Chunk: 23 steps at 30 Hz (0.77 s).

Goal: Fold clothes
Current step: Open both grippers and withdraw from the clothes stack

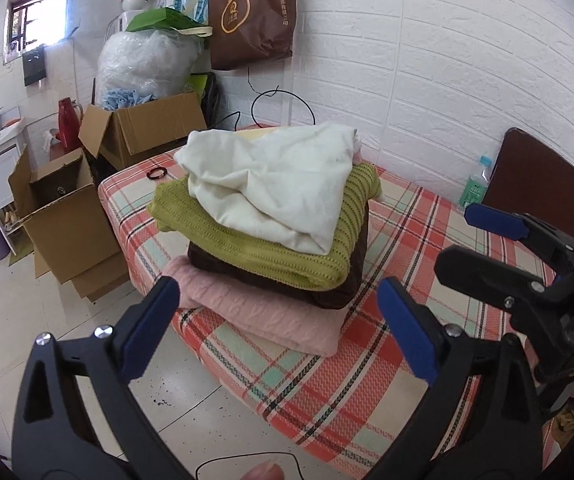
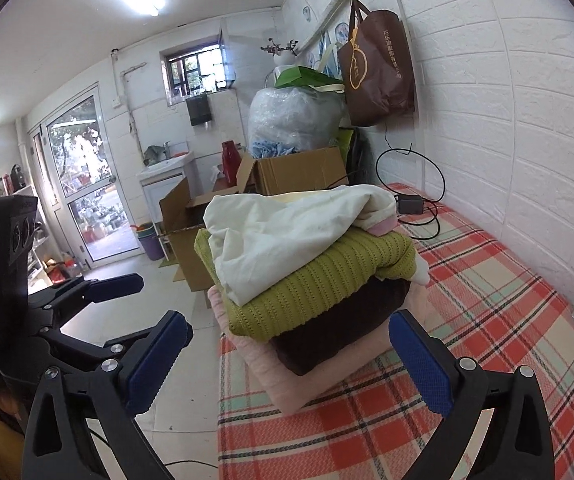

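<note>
Both hand-held grippers, left point(image 1: 279, 328) and right point(image 2: 291, 360), are hovering spread and empty before the stacked clothes point(image 1: 271, 216) near the bed's point(image 1: 427, 240) front corner; the crumpled white garment point(image 1: 271, 184) on top likely needs lifting off next

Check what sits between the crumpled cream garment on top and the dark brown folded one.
A folded olive-green ribbed knit sweater lies between the cream garment and the brown one, clearest in the left wrist view.
</note>
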Available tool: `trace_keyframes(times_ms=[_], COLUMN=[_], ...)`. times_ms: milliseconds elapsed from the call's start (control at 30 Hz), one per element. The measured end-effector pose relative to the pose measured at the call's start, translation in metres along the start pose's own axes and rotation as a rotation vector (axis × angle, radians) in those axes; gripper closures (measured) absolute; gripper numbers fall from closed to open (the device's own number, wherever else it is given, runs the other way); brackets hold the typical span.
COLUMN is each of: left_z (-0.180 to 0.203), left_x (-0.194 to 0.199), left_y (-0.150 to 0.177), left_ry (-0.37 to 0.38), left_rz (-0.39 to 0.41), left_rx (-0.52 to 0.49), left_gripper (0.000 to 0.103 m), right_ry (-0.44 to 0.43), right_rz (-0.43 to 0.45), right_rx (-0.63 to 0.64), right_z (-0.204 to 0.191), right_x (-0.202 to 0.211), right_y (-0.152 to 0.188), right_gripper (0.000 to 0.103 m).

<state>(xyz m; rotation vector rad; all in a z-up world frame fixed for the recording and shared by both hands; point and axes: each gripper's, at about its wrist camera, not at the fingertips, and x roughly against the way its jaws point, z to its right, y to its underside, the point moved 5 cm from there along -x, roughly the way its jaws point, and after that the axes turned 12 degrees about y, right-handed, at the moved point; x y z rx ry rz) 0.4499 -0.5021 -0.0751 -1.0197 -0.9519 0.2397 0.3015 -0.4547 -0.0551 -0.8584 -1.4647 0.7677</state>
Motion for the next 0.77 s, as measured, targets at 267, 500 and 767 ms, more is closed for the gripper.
trace_keyframes(times_ms=[267,500,767], left_z=[0.01,0.018,0.026], left_x=[0.002,0.004,-0.002], left_y=[0.0,0.0,0.002], left_ry=[-0.045,-0.076,-0.025], left_rz=[0.009,0.022,0.043], left_rx=[-0.007,-0.03,-0.071], left_gripper=[0.003,0.003,0.003], right_ry=[0.029,0.023,0.023], right_rz=[-0.006,-0.006,-0.029], right_rx=[-0.02,-0.036,-0.087], right_z=[0.005,0.005,0.013], right_x=[0.009,0.013,0.008], right_y=[0.002,0.004,0.007], right_gripper=[0.0,0.0,0.0])
